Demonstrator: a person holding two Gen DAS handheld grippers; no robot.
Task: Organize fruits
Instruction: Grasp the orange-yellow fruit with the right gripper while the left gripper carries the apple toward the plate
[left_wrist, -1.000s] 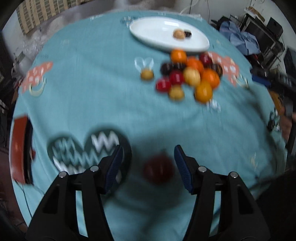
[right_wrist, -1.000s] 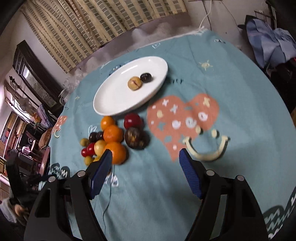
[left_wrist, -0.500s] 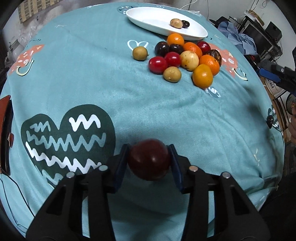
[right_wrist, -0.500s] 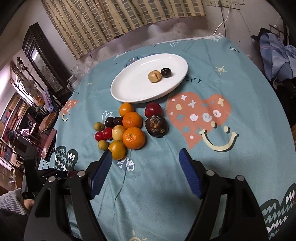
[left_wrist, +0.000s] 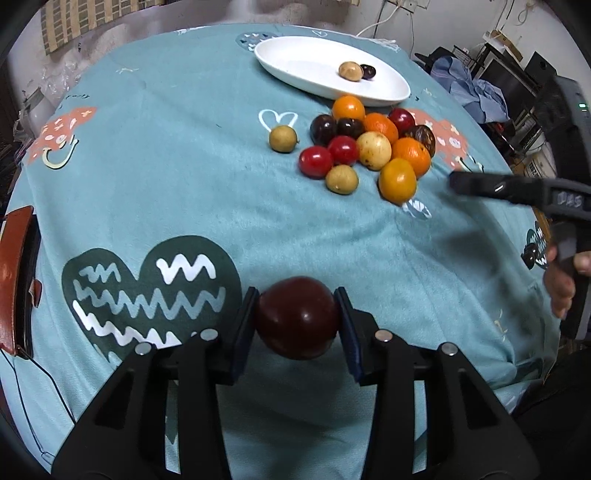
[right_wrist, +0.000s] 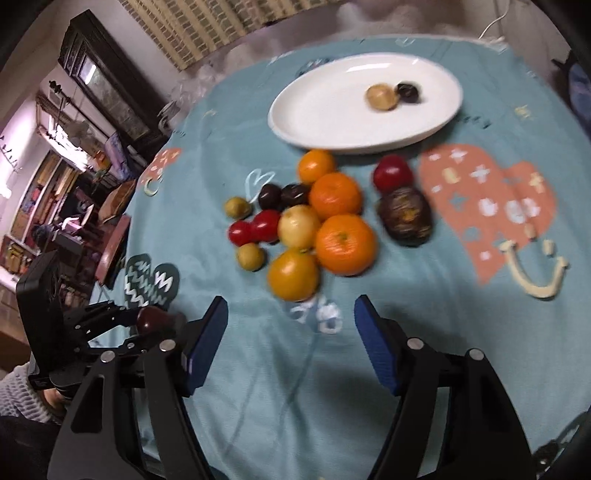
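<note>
White plate (left_wrist: 314, 70) at 12 o'clock, fruit cluster (left_wrist: 369, 147) just below; left gripper (left_wrist: 297, 321) at 6 o'clock clamps the dark red plum (left_wrist: 297, 317) across its widest girth; smooth, probably soft skin, bruises easily; right gripper (right_wrist: 291, 332) spread, empty

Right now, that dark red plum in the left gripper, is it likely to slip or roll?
The dark red plum looks round and glossy, so it could slip between the left gripper pads. Released onto the tablecloth, it would probably roll only a little, since the cloth looks plush.
</note>
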